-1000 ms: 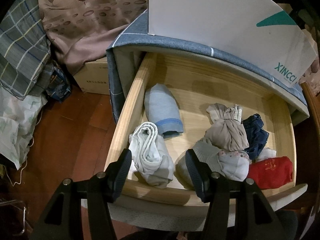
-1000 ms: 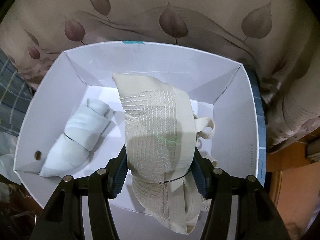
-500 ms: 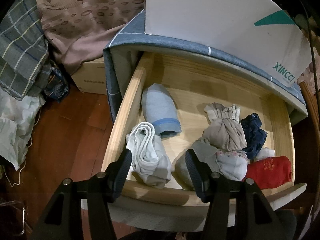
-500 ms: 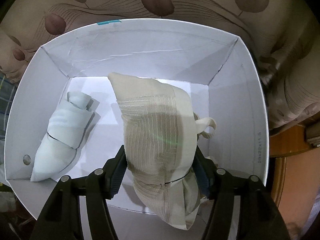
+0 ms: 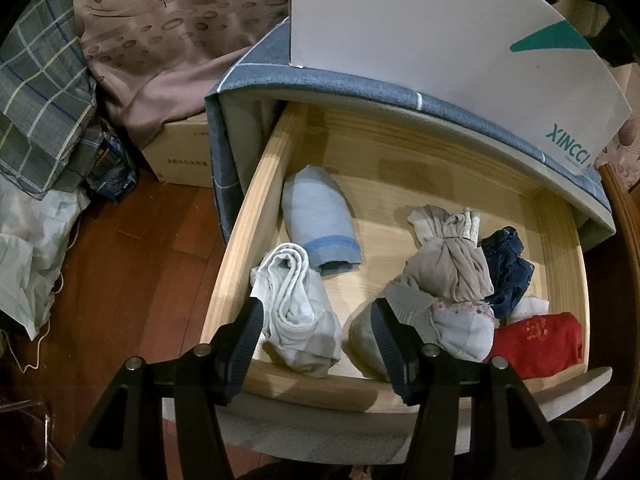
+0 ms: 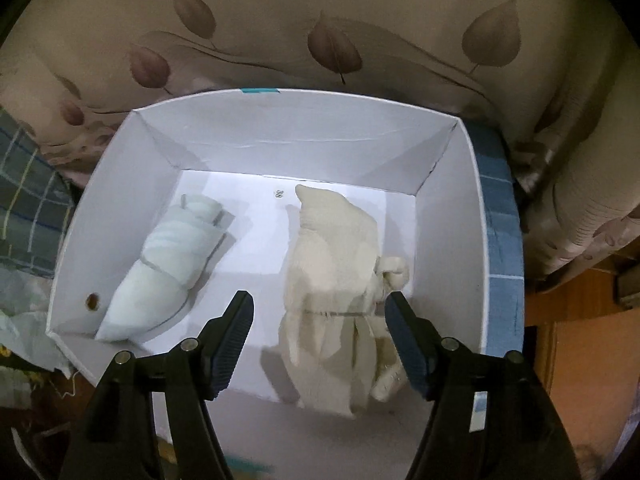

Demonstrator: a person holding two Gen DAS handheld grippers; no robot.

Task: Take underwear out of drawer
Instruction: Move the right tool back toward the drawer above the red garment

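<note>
The open wooden drawer holds several rolled garments: a white roll, a light blue roll, a beige bundle, a grey-and-white one, a navy one and a red one. My left gripper is open and empty, above the drawer's front, its fingers either side of the white roll. My right gripper is open above a white box. A cream garment lies in the box below it, free of the fingers. A pale white roll lies at the box's left.
The white box stands on the blue-covered cabinet top over the drawer. A leaf-print bedspread lies behind. A cardboard box, plaid cloth and white fabric sit on the wooden floor at left.
My right gripper opened and let go of the cream garment, which dropped into the white box; the gripper rose a little. My left gripper barely moved.
</note>
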